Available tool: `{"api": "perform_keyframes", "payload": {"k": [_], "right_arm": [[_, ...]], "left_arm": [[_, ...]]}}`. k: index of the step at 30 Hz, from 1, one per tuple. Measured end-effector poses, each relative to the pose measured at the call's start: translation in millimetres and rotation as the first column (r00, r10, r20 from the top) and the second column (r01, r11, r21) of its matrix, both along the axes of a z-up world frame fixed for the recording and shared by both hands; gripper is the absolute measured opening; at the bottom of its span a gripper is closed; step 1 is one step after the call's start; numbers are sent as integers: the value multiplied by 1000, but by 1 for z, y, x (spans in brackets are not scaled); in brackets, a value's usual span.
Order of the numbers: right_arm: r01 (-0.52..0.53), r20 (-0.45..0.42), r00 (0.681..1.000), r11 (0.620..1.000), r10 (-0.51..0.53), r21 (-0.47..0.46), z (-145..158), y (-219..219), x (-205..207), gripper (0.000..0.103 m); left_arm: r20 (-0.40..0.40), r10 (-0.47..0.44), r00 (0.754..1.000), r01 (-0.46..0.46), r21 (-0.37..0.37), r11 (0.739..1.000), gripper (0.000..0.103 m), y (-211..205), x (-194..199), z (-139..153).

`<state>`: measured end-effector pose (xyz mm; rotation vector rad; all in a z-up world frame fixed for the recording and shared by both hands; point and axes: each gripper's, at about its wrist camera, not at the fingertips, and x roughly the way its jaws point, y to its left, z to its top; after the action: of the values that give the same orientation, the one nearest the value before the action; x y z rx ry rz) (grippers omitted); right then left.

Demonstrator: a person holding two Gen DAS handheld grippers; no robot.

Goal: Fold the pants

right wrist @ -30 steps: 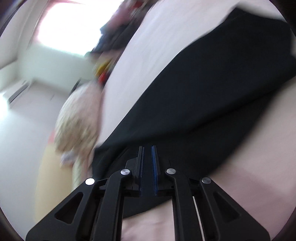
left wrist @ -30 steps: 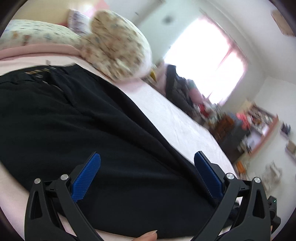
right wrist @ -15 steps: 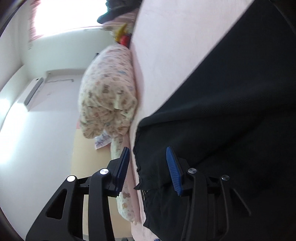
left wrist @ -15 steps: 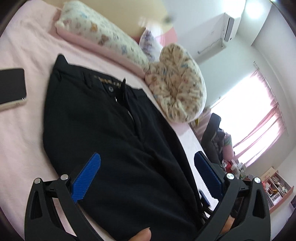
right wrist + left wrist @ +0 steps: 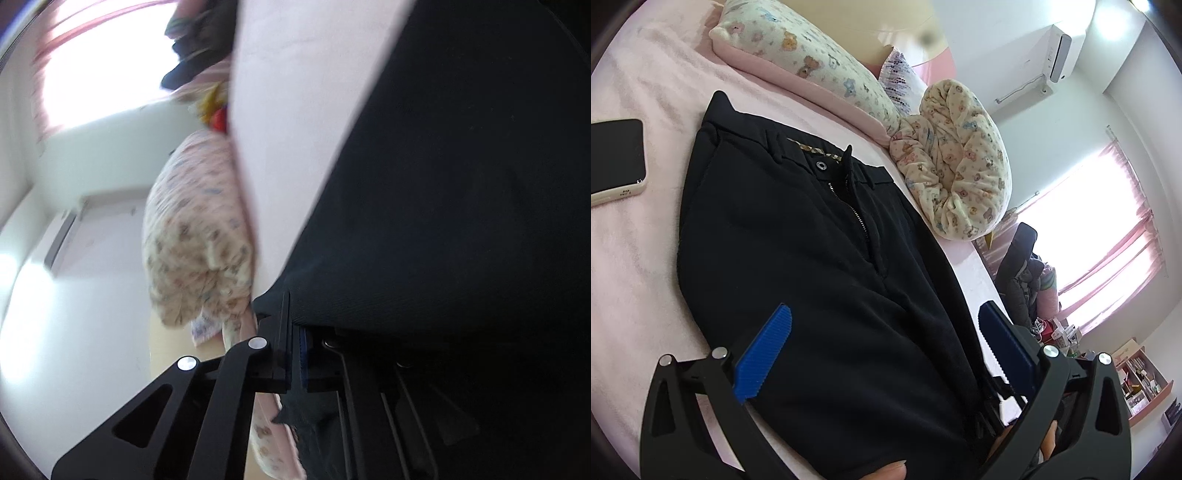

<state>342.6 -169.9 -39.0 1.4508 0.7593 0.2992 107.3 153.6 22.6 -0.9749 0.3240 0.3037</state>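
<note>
Black pants [image 5: 798, 236] lie flat on the pink bed, waistband toward the pillows, zipper and button showing. My left gripper [image 5: 882, 332] is open, its blue pads hovering over the pants' upper leg area, holding nothing. In the right wrist view the pants [image 5: 461, 184] fill the right side. My right gripper [image 5: 293, 325] is shut on the pants' edge near the waistband corner; black fabric drapes over its right finger and hides it.
A phone [image 5: 613, 158] lies on the pink bed sheet [image 5: 631, 258] left of the pants. A long floral pillow [image 5: 812, 59] and a rolled floral blanket [image 5: 960, 158] sit past the waistband. A chair with clothes [image 5: 1023, 273] stands beside the bed near the window.
My right gripper went from shut to open half a second ago and has now shut on the pants' edge. The left gripper stayed open, rising and tilting to show the waistband.
</note>
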Motion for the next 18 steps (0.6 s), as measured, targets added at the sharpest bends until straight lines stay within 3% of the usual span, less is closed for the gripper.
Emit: {"api": "perform_keyframes", "payload": {"k": [4,9,14,18], "right_arm": [[-90,139,985,993,100,-75,28,6,-21,3],[-209,221,943,959,249,-191,41,11,-78,3],[-278,204,923,933,325,-228,23,17,-133,3],[-327,128,921,909,368,-257,1,22,-163,2]], "left_arm": [[36,39,999,-39,0,999,101,2,-7,3],[76,99,992,-98,-13,995,101,8,-16,5],[70,168,983,-165,-40,985,101,20,-23,5],[59,220,974,-216,-70,974,101,32,-29,3]]}}
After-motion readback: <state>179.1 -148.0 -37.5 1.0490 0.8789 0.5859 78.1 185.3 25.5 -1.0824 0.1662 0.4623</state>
